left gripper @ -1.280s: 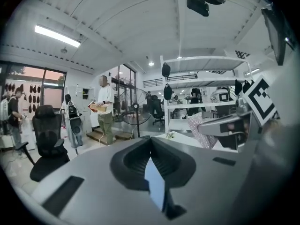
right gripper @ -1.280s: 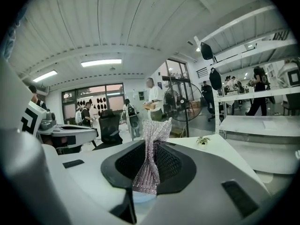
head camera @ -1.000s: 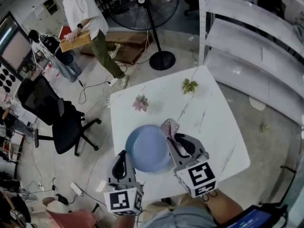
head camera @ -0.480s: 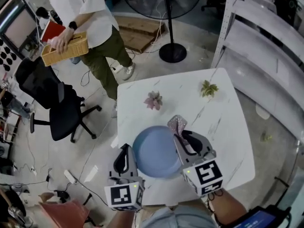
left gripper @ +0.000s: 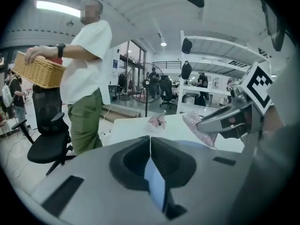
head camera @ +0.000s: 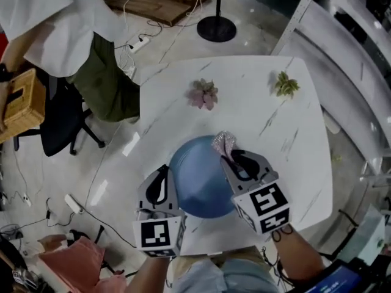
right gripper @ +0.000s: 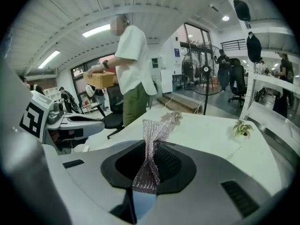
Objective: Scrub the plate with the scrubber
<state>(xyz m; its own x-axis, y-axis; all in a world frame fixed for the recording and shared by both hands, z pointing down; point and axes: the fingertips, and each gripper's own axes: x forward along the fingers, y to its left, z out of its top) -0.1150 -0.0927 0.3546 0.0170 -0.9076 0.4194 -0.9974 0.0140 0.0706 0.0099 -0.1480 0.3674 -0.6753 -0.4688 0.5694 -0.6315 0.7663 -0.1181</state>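
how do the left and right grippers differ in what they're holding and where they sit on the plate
The left gripper has its jaws shut on the rim of the blue plate, while the right gripper has its jaws shut on a silvery mesh scrubber. The left gripper sits at the plate's left edge; the right gripper reaches over the plate's right side, with the scrubber sticking out near the far rim. Both have their jaws closed on something.

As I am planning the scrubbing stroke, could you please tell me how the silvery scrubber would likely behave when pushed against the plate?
Probably floppy: the scrubber pinches to a narrow waist between the fingers of the right gripper. Likely light, since its free end stands up unsupported. Its open mesh should grip rather than slide.
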